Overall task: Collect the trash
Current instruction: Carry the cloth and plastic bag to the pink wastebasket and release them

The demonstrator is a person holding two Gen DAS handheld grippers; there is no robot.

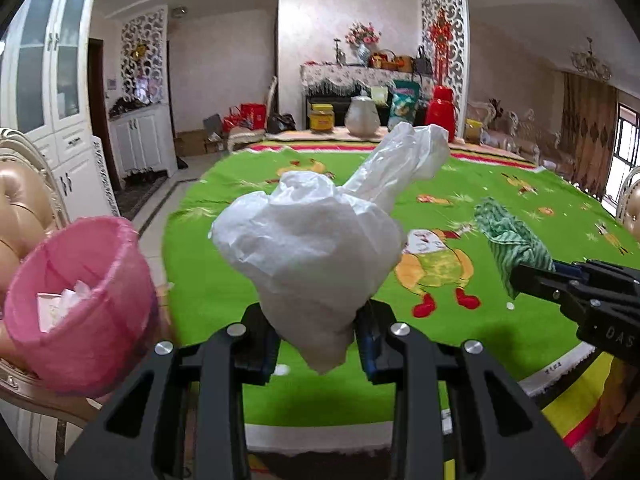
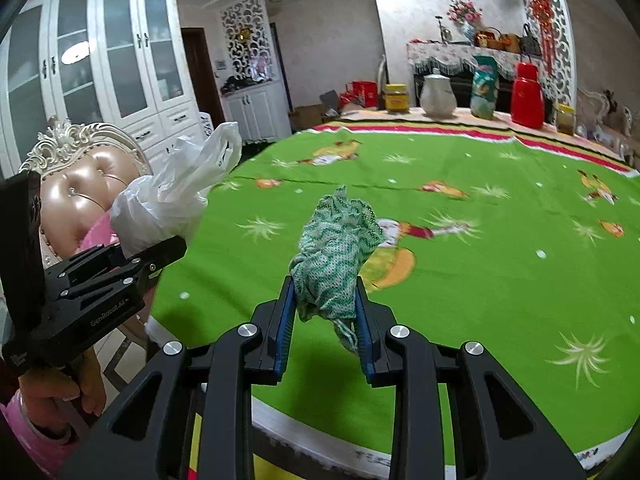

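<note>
My left gripper [image 1: 318, 344] is shut on a crumpled white plastic bag [image 1: 316, 236], held up over the near edge of the green table. From the right wrist view the same bag [image 2: 168, 196] shows at the left, in the left gripper [image 2: 160, 252]. My right gripper [image 2: 325, 332] is shut on a bunched green-and-white cloth [image 2: 334, 256]; in the left wrist view that cloth [image 1: 512, 236] sticks out of the right gripper [image 1: 520, 276] at the right. A pink bin [image 1: 80, 304] with white paper scraps inside stands at the left, beside the bag.
A green cartoon-print tablecloth [image 1: 500, 340] covers the round table. At its far edge stand a white jug [image 1: 362, 116], a yellow jar [image 1: 321, 117], a printed bag [image 2: 485, 88] and a red flask [image 2: 527, 94]. A cream padded chair [image 2: 80, 192] stands at the left. A hand [image 2: 52, 392] grips the left tool.
</note>
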